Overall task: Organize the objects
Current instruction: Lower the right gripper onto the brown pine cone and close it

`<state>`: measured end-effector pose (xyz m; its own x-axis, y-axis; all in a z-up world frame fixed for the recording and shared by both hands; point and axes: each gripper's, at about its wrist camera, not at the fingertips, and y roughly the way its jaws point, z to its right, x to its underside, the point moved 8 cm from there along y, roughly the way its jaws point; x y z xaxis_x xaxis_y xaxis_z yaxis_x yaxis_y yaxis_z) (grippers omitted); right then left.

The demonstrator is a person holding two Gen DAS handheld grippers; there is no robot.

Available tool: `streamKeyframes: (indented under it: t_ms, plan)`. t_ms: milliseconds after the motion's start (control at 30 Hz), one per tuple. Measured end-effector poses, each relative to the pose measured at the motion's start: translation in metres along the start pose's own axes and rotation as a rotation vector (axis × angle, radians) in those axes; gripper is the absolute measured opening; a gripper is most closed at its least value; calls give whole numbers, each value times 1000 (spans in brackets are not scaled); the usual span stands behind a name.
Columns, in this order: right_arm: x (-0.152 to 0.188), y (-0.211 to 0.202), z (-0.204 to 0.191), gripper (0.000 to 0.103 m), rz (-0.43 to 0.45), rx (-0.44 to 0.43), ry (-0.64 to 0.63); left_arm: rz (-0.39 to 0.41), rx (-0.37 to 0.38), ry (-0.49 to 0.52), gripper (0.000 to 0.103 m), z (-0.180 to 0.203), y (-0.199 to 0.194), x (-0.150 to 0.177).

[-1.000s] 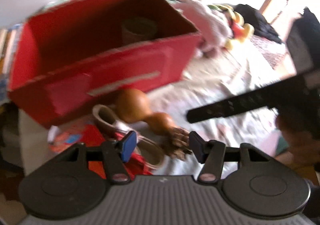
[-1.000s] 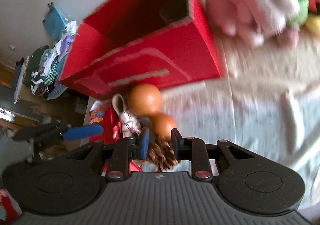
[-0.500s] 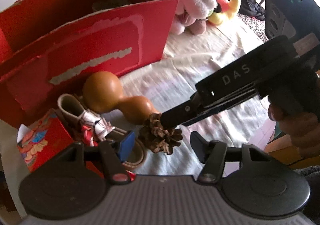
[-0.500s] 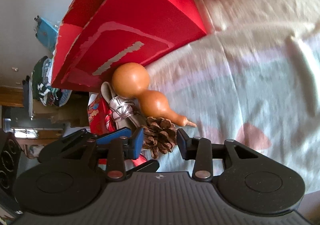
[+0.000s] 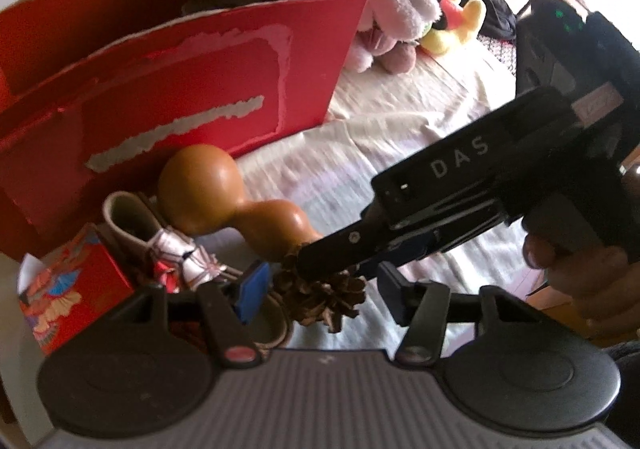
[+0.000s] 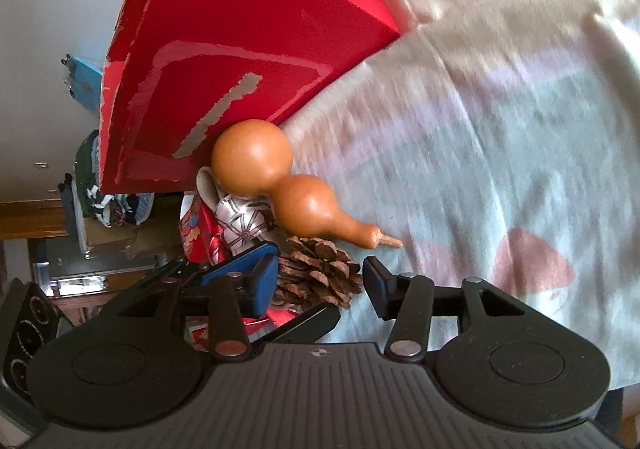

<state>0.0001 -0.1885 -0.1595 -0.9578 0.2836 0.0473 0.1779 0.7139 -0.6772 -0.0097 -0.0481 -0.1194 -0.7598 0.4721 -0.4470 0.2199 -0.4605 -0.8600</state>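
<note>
Between the right claw's just-widened, released jaws lies a pinecone; centre it, clamp gently, avoiding the gourd at 12 o'clock.

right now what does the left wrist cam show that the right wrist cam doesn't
Left wrist only: the open top of the red box with something dark inside, the plush toys behind it, and the hand holding the right gripper, which reaches in over the pinecone.

Right wrist only: the gourd's thin stem tip on the cloth, and the clothes pile beyond the table edge.

Both: red box, gourd, small shoe, patterned red carton, and the pinecone between open jaws. The right gripper's jaws have just been opening and its pads stand clear of the pinecone.
</note>
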Motion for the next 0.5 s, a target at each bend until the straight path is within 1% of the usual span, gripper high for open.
streamKeyframes:
  t_ms: [67, 267, 500]
  plan:
    - [0, 0, -1, 49, -2, -6, 16, 2, 12, -21, 57, -1, 0, -1]
    - [1, -12, 5, 47, 7, 4, 16, -6, 48, -50, 49, -2, 1, -1]
    - [10, -25, 2, 47, 47, 24, 22, 7, 100, -26, 48, 13, -4, -7]
